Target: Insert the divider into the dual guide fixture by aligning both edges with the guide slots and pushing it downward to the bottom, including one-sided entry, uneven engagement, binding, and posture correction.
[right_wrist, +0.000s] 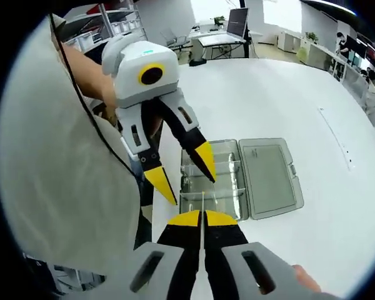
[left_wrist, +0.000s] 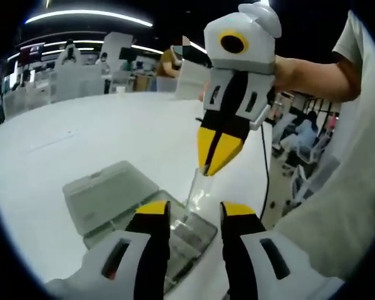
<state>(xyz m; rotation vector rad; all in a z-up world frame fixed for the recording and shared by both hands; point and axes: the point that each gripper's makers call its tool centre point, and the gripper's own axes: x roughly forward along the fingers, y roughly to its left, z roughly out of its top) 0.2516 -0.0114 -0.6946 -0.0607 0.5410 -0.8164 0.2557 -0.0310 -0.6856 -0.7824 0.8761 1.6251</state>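
Note:
A clear plastic compartment box (left_wrist: 190, 240) (right_wrist: 228, 153) lies on the white table with its grey lid (left_wrist: 106, 194) (right_wrist: 272, 175) folded open beside it. My right gripper (left_wrist: 208, 170) (right_wrist: 203, 217) points down over the box and is shut on a thin clear divider (left_wrist: 197, 190) (right_wrist: 203, 201), whose lower edge reaches the box's near compartments. I cannot tell whether it sits in the slots. My left gripper (left_wrist: 195, 212) (right_wrist: 193, 191) is open, its jaws standing either side of the box's near end and the divider, apart from both.
The white round table (left_wrist: 112, 131) (right_wrist: 287, 94) stretches beyond the box. A black cable (left_wrist: 264, 169) hangs from the right gripper. The person's arm (left_wrist: 312, 78) and pale shirt (right_wrist: 56, 169) are close by. Desks and shelves stand far behind.

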